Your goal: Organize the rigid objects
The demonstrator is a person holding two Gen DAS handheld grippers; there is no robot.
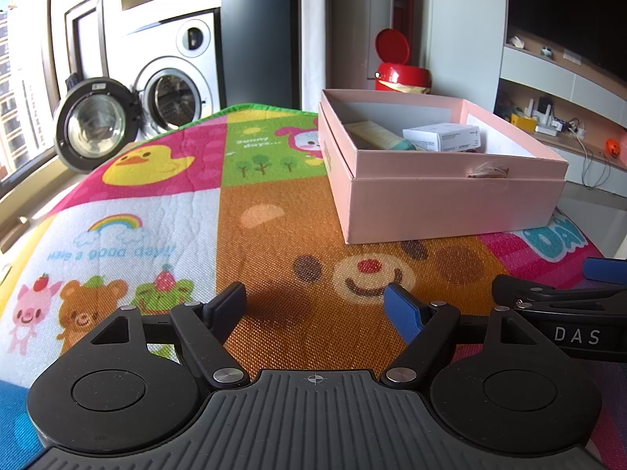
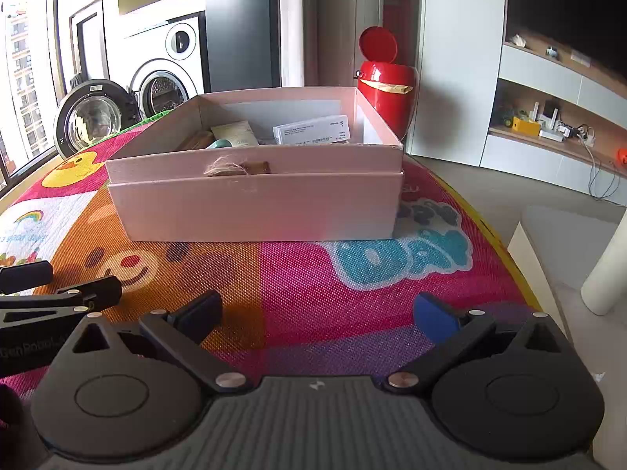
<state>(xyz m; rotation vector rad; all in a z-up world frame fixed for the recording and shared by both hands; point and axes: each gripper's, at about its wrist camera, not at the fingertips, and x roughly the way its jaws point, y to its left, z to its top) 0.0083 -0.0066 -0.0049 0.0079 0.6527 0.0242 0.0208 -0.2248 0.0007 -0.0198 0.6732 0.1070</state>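
A pink cardboard box (image 1: 450, 203) (image 2: 258, 207) stands on a colourful cartoon play mat (image 1: 274, 235) (image 2: 313, 286). Inside it lie a white carton (image 1: 443, 137) (image 2: 311, 130), a cream tube with a teal cap (image 1: 378, 135) (image 2: 234, 135) and a brown item, partly hidden. A tuft of fibre (image 1: 488, 170) (image 2: 225, 170) hangs on the box front. My left gripper (image 1: 319, 305) is open and empty, low over the mat, in front of the box. My right gripper (image 2: 319, 313) is open and empty beside it; its side shows in the left wrist view (image 1: 564, 297).
A red bin with its lid up (image 1: 401, 74) (image 2: 386, 78) stands behind the mat. Washing machines (image 1: 176, 78) (image 2: 164, 74) are at the back left, one with its door open. Shelves with small items (image 1: 548, 117) (image 2: 548, 121) are at the right. A white post (image 2: 605, 266) stands off the mat's right edge.
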